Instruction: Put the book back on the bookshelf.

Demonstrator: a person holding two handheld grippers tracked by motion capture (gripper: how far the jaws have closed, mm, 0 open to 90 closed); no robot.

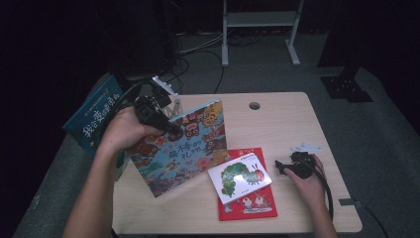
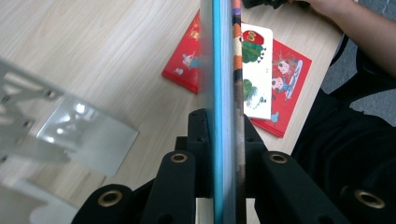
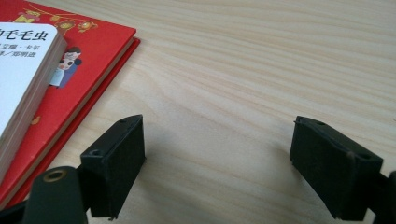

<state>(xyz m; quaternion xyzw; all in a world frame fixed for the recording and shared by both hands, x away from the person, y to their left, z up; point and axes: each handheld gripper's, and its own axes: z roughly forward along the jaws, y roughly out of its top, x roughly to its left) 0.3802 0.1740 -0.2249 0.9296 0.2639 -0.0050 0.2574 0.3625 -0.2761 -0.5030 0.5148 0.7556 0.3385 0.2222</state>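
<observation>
High view: a picture book with a crowded, many-coloured cover [image 1: 185,148] is held upright on its lower edge near the table's [image 1: 277,119] left edge, pinched at its upper left corner by the left gripper [image 1: 166,121]. Seen along that gripper in the left gripper view, the book [image 2: 224,70] is edge-on, its blue spine side running straight up between the two black jaws, which are closed flat against its two covers. The book's long axis is thus stood on end and tilted slightly, its face turned toward the person. Just beyond the left gripper, at the table's far left corner, a metal bookstand [image 1: 171,99] is seen, with a dark blue book [image 1: 94,116] leaning past the left edge; the held book lies just to the near side of that stand, so a short carry away from the person and leftward is judged to be what is called for, the book kept vertical. The left hand is plainly the nearer one. The right gripper [image 1: 285,166] is rested on the table near the right edge, its jaws spread wide with bare wood between them, just right of a white caterpillar book [image 1: 240,177] stacked on a red book [image 1: 247,203].
</observation>
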